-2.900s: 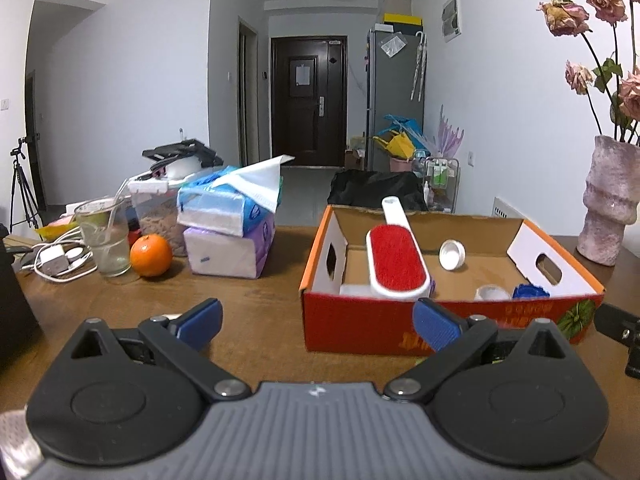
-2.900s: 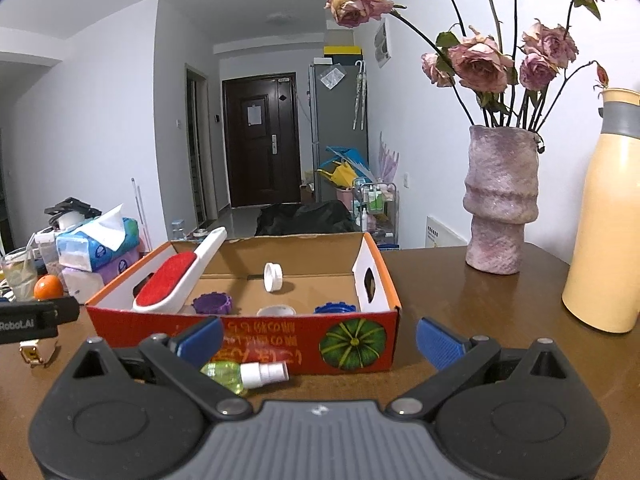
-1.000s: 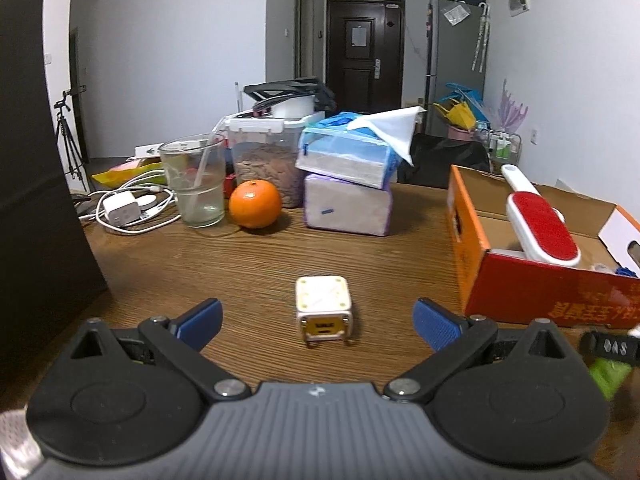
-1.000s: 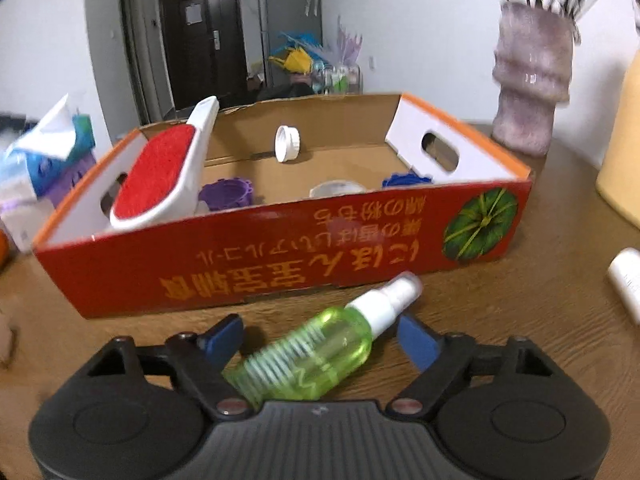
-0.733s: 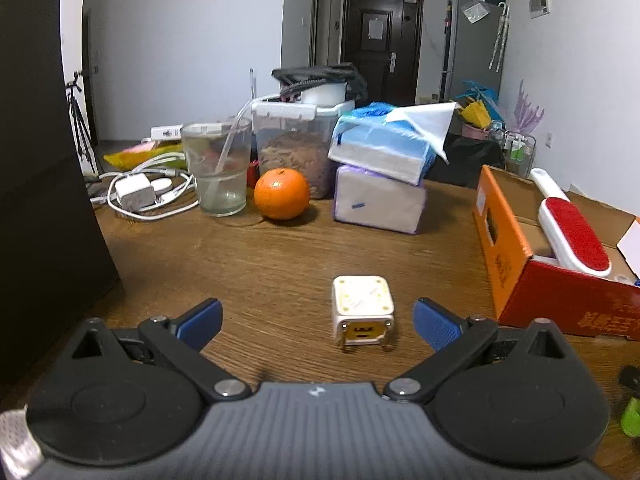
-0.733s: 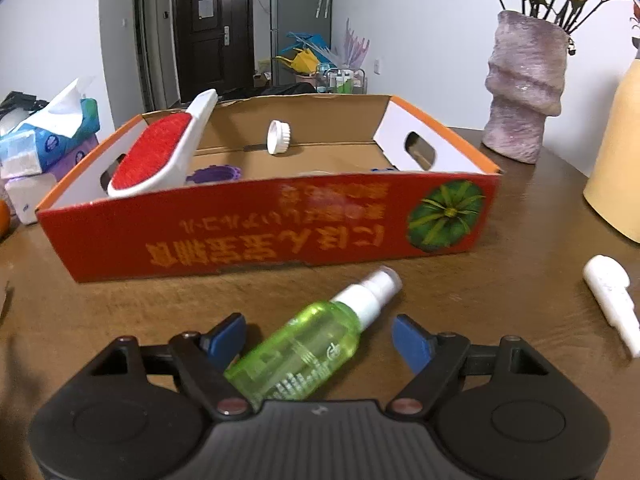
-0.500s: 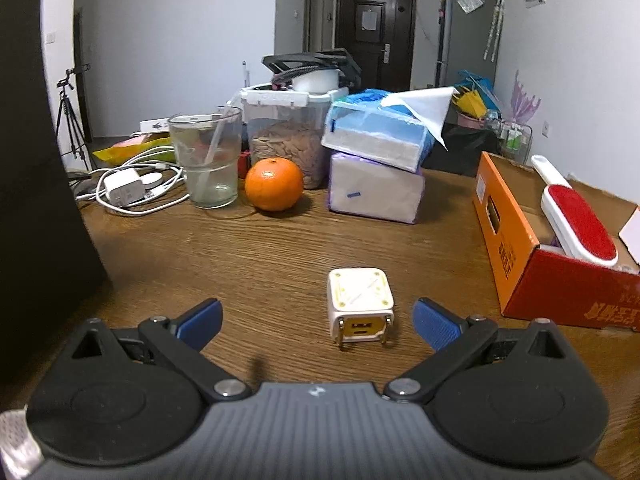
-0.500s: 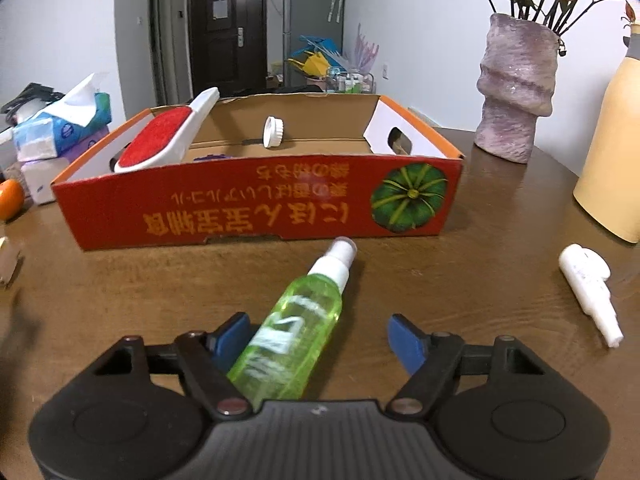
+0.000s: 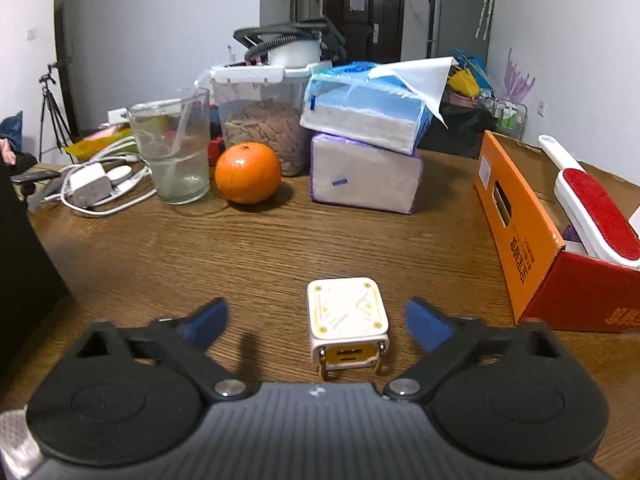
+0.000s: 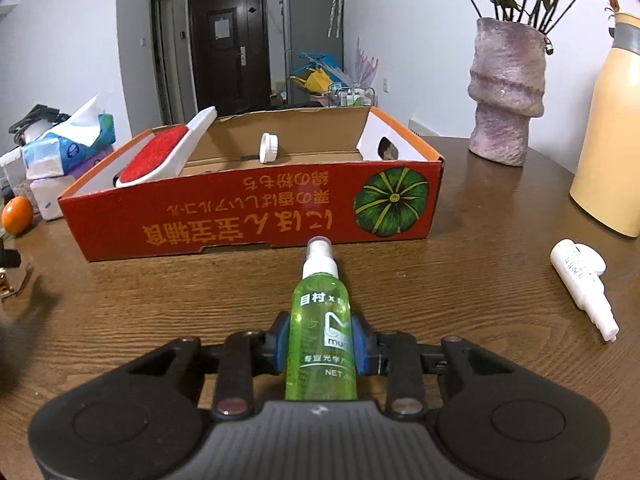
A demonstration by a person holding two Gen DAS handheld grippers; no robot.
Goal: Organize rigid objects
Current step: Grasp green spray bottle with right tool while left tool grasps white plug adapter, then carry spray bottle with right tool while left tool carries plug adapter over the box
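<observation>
Right tongs [image 10: 319,347] newly clamped on green spray bottle [image 10: 322,322]; left tongs [image 9: 316,322] still spread around charger cube [image 9: 346,320]

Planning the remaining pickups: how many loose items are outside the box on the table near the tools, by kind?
Green spray bottle: 1, shut in the right tool
White charger cube: 1, between the open left tool's fingers
White bottle: 1, lying on the table
Total: 3
</observation>
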